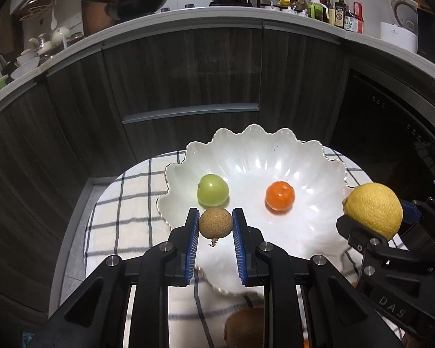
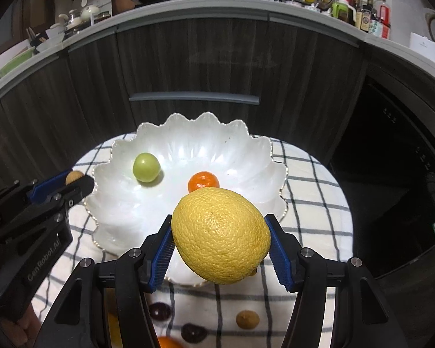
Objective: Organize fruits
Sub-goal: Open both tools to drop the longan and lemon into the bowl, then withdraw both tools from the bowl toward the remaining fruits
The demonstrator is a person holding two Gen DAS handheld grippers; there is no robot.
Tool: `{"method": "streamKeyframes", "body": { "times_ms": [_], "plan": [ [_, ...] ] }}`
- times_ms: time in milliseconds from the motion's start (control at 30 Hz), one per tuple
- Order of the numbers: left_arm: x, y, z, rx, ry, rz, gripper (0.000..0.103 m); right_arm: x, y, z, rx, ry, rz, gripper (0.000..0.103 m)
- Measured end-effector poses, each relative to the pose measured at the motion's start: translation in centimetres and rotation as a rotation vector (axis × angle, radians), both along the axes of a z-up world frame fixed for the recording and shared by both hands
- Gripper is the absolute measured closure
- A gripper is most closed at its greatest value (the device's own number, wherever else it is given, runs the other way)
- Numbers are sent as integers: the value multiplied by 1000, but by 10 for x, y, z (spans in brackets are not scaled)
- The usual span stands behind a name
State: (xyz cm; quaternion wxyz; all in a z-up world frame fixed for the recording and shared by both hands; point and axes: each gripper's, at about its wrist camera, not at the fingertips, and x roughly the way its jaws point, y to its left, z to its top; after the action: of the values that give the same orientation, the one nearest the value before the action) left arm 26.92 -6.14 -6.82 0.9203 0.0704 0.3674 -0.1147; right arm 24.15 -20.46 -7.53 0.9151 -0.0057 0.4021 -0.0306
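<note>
Two fruits already lie in the scalloped white bowl (image 1: 275, 150) at the centre of the left wrist view: a green fruit (image 1: 212, 190) left of centre and a small orange (image 1: 280, 195) to its right. Low in the frame, the left gripper (image 1: 216, 224) is clenched on a small tan round fruit (image 1: 216, 224), held above the bowl's near left rim. At the right edge, the right gripper (image 1: 371, 223) carries a lemon (image 1: 374, 210) beside the bowl's right rim.

In the right wrist view, the lemon (image 2: 221, 236) fills the lower centre, grasped between the blue pads (image 2: 161, 253), above the bowl's (image 2: 188, 133) near rim. The left gripper (image 2: 75, 181) sits at the left edge. Several loose fruits lie on the checked cloth (image 2: 310, 203) along the bottom edge.

Risk: the lemon is heavy and held across its rounded flanks; it may slip, strike the small orange (image 2: 203, 181), or hit the rim and roll off the cloth.
</note>
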Motion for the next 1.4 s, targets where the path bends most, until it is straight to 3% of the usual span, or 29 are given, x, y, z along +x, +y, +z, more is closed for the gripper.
{"method": "streamKeyframes", "body": {
  "times_ms": [567,733,867,967,1133,1400],
  "plan": [
    [40,-8,-40,27,99,-10,78,39,0,-35,-1,105,25,42],
    [40,-7,-41,27,98,-3,45,41,-2,-37,0,117,17,41],
    [38,-5,-38,41,86,11,37,36,-1,-22,-63,56,-8,21],
    [36,-1,-33,45,73,23,32,32,-2,-13,-96,28,-24,20],
    [21,5,-15,63,10,61,6,16,-3,0,-128,-6,-52,20],
    [-9,9,12,71,-39,67,0,-14,-8,20,-102,-37,-98,20]
  ]
}}
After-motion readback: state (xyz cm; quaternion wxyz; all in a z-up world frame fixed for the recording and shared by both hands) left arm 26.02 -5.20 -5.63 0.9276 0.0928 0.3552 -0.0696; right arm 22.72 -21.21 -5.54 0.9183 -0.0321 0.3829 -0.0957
